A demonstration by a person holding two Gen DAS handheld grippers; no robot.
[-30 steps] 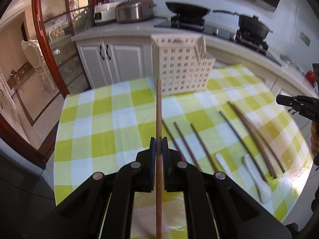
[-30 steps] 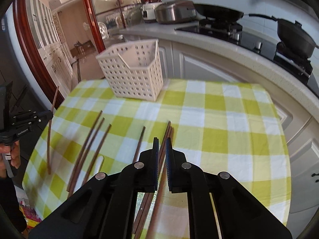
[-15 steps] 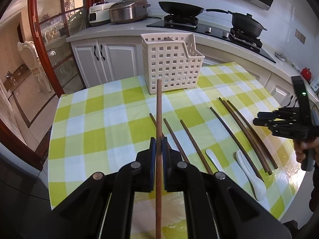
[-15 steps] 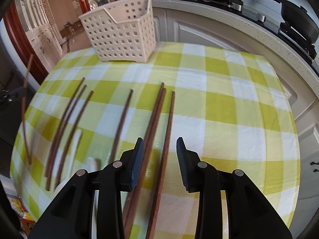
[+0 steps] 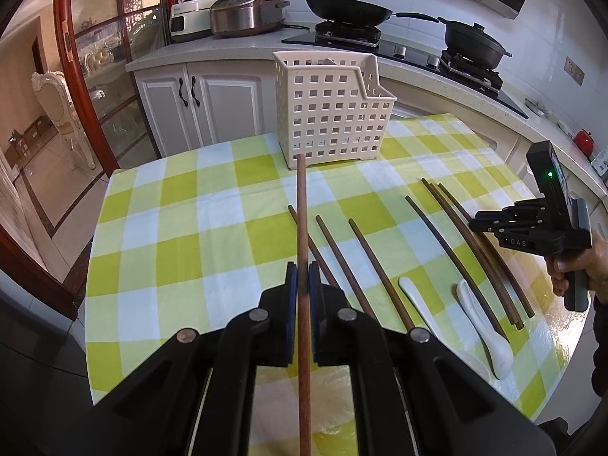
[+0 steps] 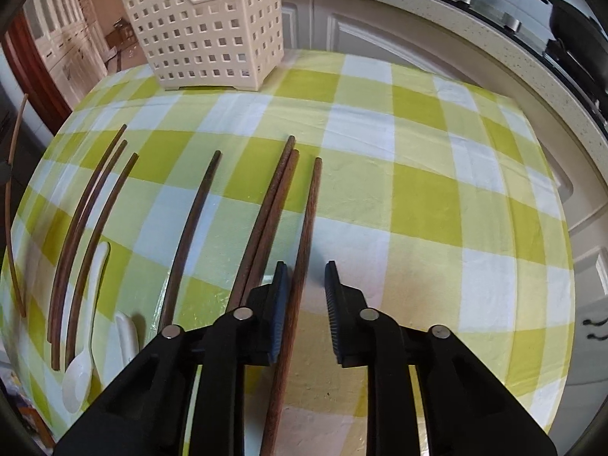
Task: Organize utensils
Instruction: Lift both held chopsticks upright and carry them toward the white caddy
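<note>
left gripper (image 5: 300,285) jaws clamp chopstick (image 5: 303,228) | right gripper (image 6: 306,296) marked "DAS", jaws closing around rightmost chopstick (image 6: 307,228)

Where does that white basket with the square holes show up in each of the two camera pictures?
Left wrist view: the white basket stands upper centre, at the far edge of the checked tablecloth.
Right wrist view: the white basket sits top left, on the tablecloth's far edge.
Shared landmark: the white spoon lying among the chopsticks.

Your left gripper (image 5: 300,285) has its jaws clamped on a wooden chopstick (image 5: 303,228) that points toward the white perforated basket (image 5: 332,110) on the checkered table (image 5: 171,235).
</note>
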